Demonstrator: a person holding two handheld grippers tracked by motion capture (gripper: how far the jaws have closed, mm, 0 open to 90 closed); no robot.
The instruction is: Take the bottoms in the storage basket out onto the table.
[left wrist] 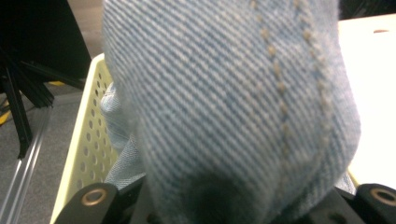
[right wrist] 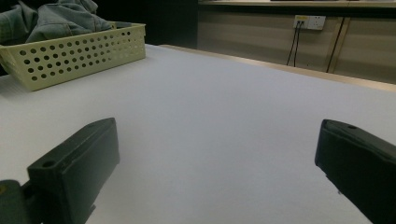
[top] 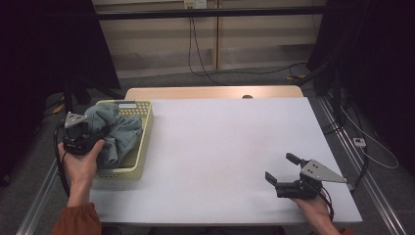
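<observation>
in the high view, the left gripper point(top: 93, 133) is over the left edge of the basket point(top: 145, 142), which stands at the left side of the table point(top: 230, 147). its tip goes into the jeans point(top: 120, 134), a blue-grey heap that fills the basket and rises above its rim. the jeans lie just in front of this gripper, toward the table's middle, so the left hand point(top: 80, 164) is much nearer to them than the right one. the heap is bundled, so i cannot tell its long axis. the left forearm comes up from the bottom edge, and the palm holds the gripper body from below. the right gripper point(top: 283, 171) rests low at the near right of the table, well apart from the basket, its jaws wide apart with nothing between them. in the left gripper view, a fold of denim point(left wrist: 233, 107) is clamped between the jaws and stands up right before the lens; the basket wall point(left wrist: 91, 140) is at the left. in the right gripper view, the two jaws stand apart over bare table point(right wrist: 224, 121), and the basket point(right wrist: 79, 53) with the jeans point(right wrist: 51, 18) is far off at the upper left.
</observation>
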